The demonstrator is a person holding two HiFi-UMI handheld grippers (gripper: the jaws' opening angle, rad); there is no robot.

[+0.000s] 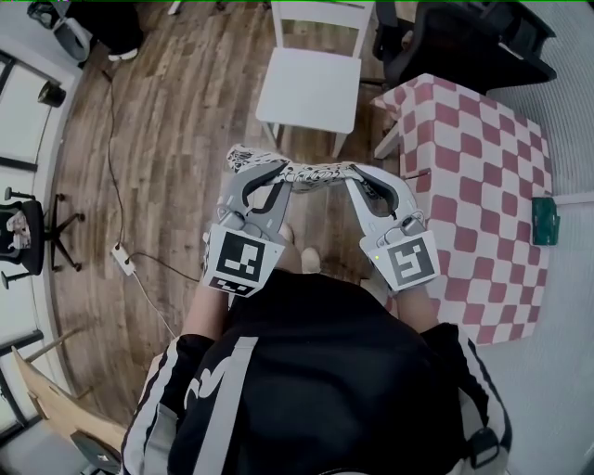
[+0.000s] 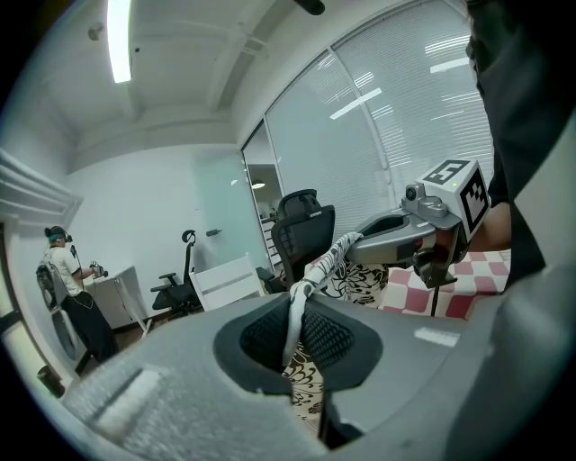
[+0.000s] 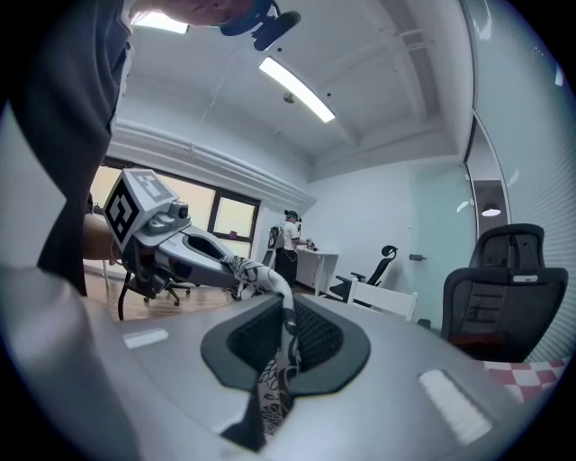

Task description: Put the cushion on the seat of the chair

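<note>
place: office | evidence: black swivel chair [image 2: 303, 225]; glass wall with blinds [image 2: 405, 117]; ceiling strip light [image 2: 119, 36]

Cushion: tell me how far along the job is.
Done: the cushion is lifted, its ends pinched by the left claw and right claw. In hand: it hangs between them, short of the white chair. Left: carry it and lay it on the bare seat.
</note>
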